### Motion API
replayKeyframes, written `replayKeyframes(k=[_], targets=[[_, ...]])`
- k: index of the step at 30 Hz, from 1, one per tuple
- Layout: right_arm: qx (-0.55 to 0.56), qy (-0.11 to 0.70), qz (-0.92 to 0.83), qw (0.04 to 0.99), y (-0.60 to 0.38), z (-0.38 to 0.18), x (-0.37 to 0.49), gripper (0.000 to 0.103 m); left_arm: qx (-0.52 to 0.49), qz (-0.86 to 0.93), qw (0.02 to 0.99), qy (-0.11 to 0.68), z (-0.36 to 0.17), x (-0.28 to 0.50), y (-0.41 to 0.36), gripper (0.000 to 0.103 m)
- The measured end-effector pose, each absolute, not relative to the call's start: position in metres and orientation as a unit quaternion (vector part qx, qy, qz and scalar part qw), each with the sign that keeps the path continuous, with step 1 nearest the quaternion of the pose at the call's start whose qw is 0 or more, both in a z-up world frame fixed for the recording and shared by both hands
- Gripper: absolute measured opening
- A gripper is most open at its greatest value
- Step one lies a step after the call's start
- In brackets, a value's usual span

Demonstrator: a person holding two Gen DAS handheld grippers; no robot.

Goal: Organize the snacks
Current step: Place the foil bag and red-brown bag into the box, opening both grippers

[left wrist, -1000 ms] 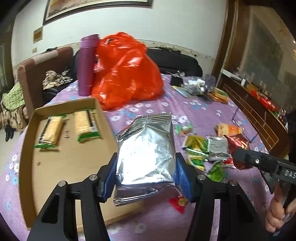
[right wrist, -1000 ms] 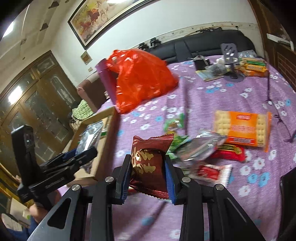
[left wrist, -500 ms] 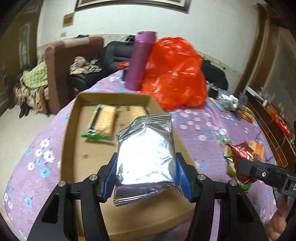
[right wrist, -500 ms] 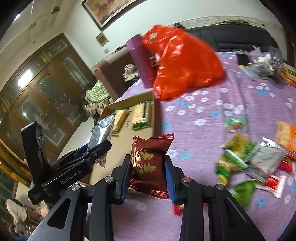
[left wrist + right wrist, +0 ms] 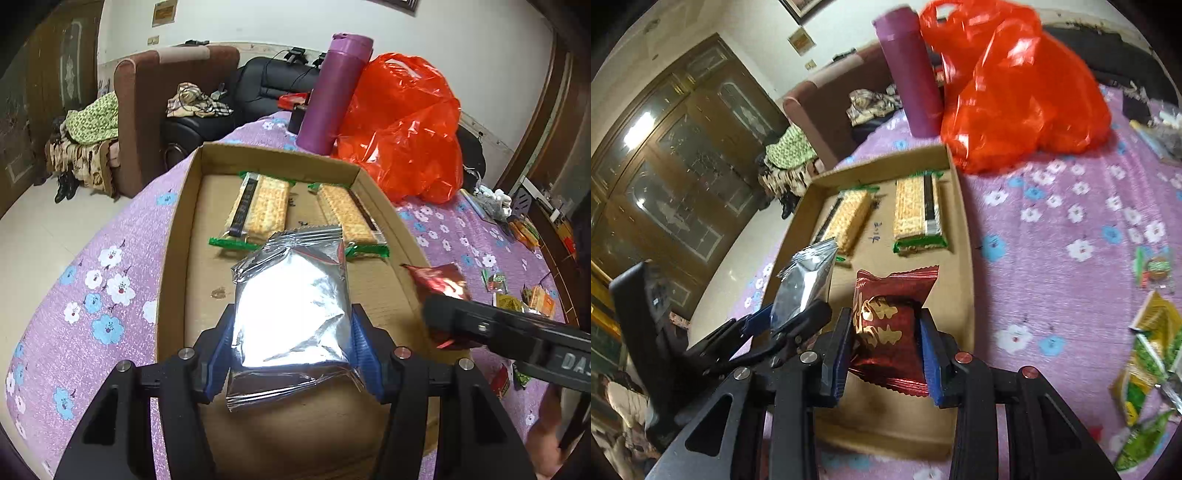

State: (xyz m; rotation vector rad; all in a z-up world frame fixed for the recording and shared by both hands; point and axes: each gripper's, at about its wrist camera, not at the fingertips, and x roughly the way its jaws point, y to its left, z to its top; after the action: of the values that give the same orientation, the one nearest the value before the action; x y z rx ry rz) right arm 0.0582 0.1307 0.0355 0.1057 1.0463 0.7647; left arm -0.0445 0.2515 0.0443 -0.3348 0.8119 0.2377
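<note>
Between each gripper's fingers (image 5: 364, 349), one packet: silver packet (image 5: 291, 314), red packet (image 5: 886, 332).

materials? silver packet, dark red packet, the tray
Silver packet: metallised foil film by the look, mirror glare, sharp creases, crimped ends.
Dark red packet: glossy printed film, probably plastic; gold print, serrated edge.
Tray: brown corrugated cardboard, matte, folded walls, stained floor.

Crinkled silver foil snack pouch (image 5: 291, 314) held above the shallow brown cardboard tray (image 5: 173, 236), dark red gold-printed snack packet (image 5: 886, 328) held beside it, two green-ended cracker packs (image 5: 264, 208) lying flat at the tray's far end
</note>
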Motion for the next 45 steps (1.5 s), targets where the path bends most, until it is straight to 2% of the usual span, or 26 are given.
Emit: replayKeyframes(k=[17, 45], targets=[[0.045, 0.506, 0.329, 0.796, 0.168, 0.010, 0.093, 0.039, -0.157, 0.124, 0.888, 0.413, 0.035, -0.033, 0.256, 0.058], [0.059, 0.479, 0.339, 0.808, 0.144, 0.035, 0.079, 0.044, -0.128, 0.130, 0.904, 0.387, 0.055, -0.042, 0.240, 0.059]])
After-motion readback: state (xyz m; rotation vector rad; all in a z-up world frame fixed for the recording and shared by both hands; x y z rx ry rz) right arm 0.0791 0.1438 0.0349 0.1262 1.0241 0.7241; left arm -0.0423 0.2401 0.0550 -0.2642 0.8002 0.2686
